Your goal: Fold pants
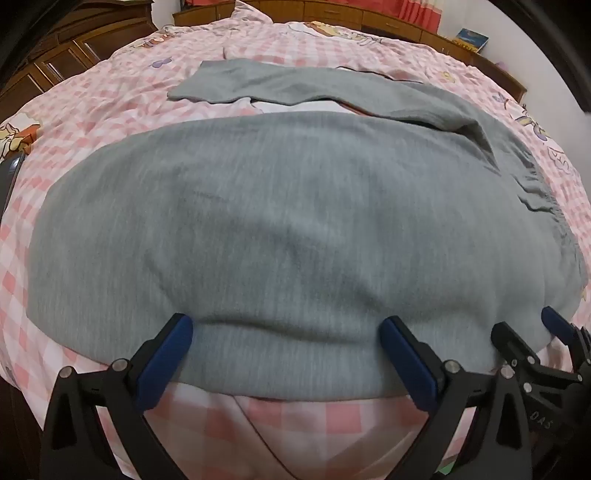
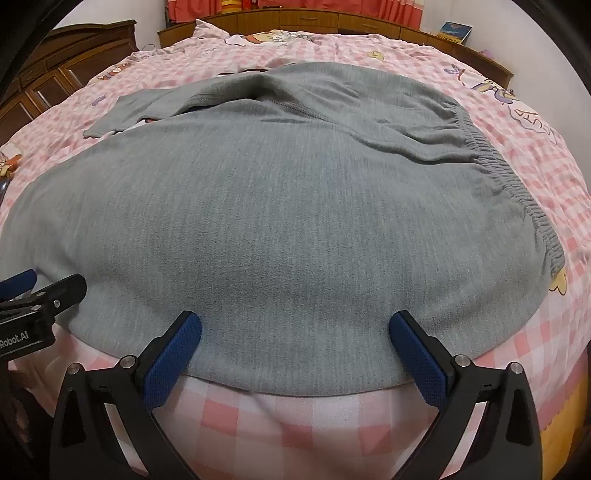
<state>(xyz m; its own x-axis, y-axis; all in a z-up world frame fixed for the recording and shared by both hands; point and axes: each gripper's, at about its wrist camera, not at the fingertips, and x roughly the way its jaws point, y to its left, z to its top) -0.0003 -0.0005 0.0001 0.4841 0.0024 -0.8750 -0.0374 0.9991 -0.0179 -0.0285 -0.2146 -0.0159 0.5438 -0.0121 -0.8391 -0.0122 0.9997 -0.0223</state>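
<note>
Grey sweatpants (image 1: 295, 221): soft knit fabric, laid flat across a bed, covering most of both wrist views. Elastic waistband (image 2: 517, 184): gathered, at the right end of the garment. Near leg: spread wide toward the left, its lower edge running along the near side of the bed. Far leg (image 1: 240, 83): lying farther back and reaching to the left, partly apart from the near leg so that a strip of bedding shows between them. Bedspread (image 1: 92, 122): pink and white check with cartoon figures printed on it, lightly wrinkled, under the whole garment. Left gripper (image 1: 286, 330): black frame with blue pads, fingers spread wide, tilted down at the near edge of the pants; the fingertips sit over the grey hem with fabric between them, and nothing is clamped. Whether the pads actually touch the cloth cannot be told. Right gripper (image 2: 295, 325): same build, fingers likewise wide apart, poised at the same near edge farther toward the waistband, gripping nothing. Each gripper appears at the margin of the other's view, so the two stand side by side along the hem. Wooden cabinets (image 2: 55, 74): dark brown, panelled, along the left of the bed. Wooden headboard ledge (image 2: 314, 18): lighter brown, running behind the bed. Book (image 2: 456, 31): blue cover, standing on the ledge at the far right. Curtain (image 2: 221, 5): red-orange, behind the ledge.
</note>
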